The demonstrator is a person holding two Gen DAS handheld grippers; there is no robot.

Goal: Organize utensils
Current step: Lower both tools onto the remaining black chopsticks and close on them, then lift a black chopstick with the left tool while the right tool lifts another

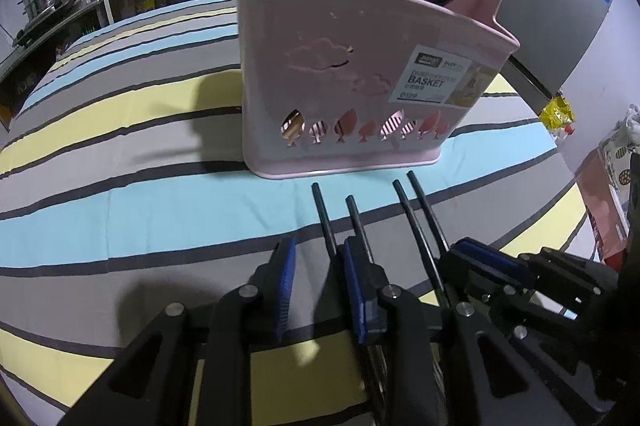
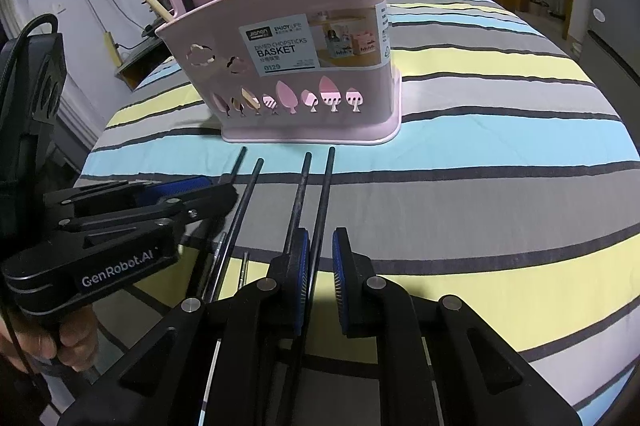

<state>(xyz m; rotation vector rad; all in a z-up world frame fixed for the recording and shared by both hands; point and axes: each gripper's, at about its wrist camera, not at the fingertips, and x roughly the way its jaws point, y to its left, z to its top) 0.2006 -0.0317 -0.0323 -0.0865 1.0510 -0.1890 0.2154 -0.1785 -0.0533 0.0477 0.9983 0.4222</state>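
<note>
On the striped desk (image 2: 500,154), the right tongs (image 2: 320,282) straddle one of four black chopsticks (image 2: 324,202), pads apparently not yet pressing; the left tongs (image 1: 320,290) stand parted over bare cloth beside another. The pink basket (image 2: 320,82) waits just beyond. A loose pinch could let the thin stick roll away.

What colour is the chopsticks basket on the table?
Pink basket, seen best in the right wrist view.
</note>
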